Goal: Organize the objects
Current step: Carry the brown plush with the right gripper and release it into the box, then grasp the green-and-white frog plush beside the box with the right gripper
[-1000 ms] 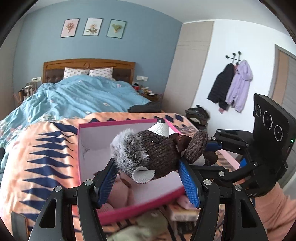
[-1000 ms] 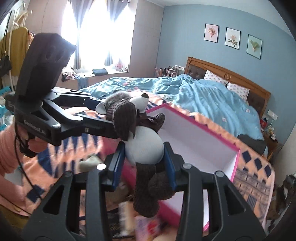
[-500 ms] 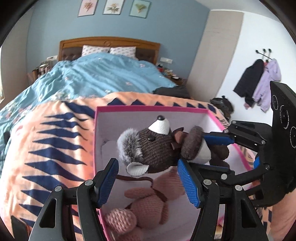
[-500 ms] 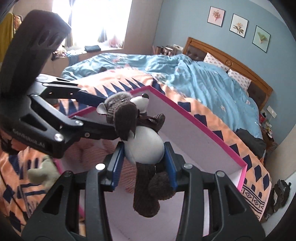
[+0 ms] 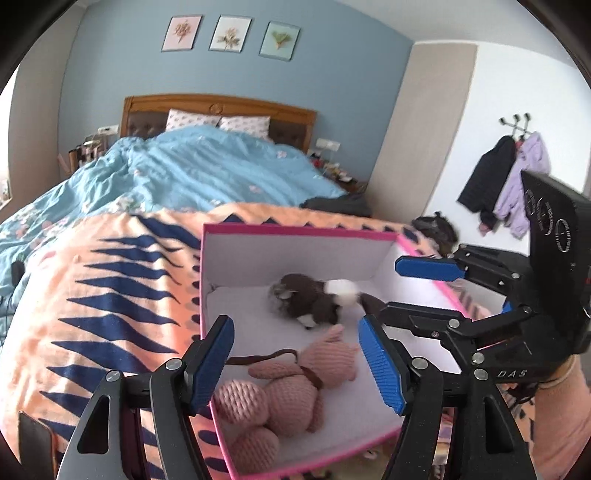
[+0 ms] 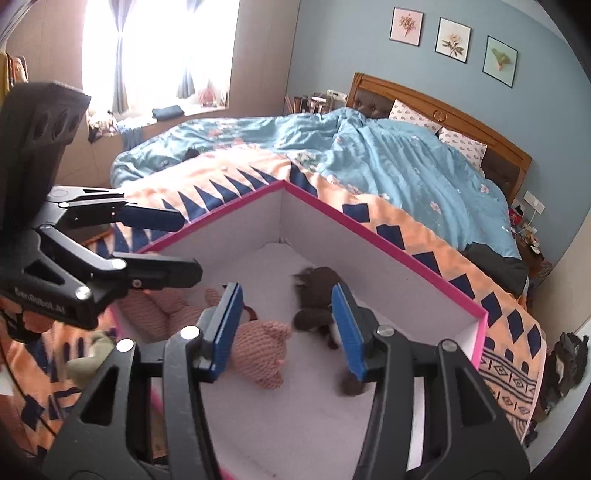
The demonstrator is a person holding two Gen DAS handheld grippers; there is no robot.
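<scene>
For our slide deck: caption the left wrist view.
Open left gripper above pink box holding brown plush and pink plush.

1 pink-rimmed white cardboard box (image 5: 295, 254); 2 plush toys inside: 1 dark brown knit (image 5: 310, 301), 1 pink knit (image 5: 284, 395). 3 framed botanical prints (image 5: 229, 35). 2 patterned pillows (image 5: 218, 123).

The brown plush toy (image 5: 310, 302) is motion-blurred; the pink box's (image 5: 295, 230) near wall is cut off.
</scene>
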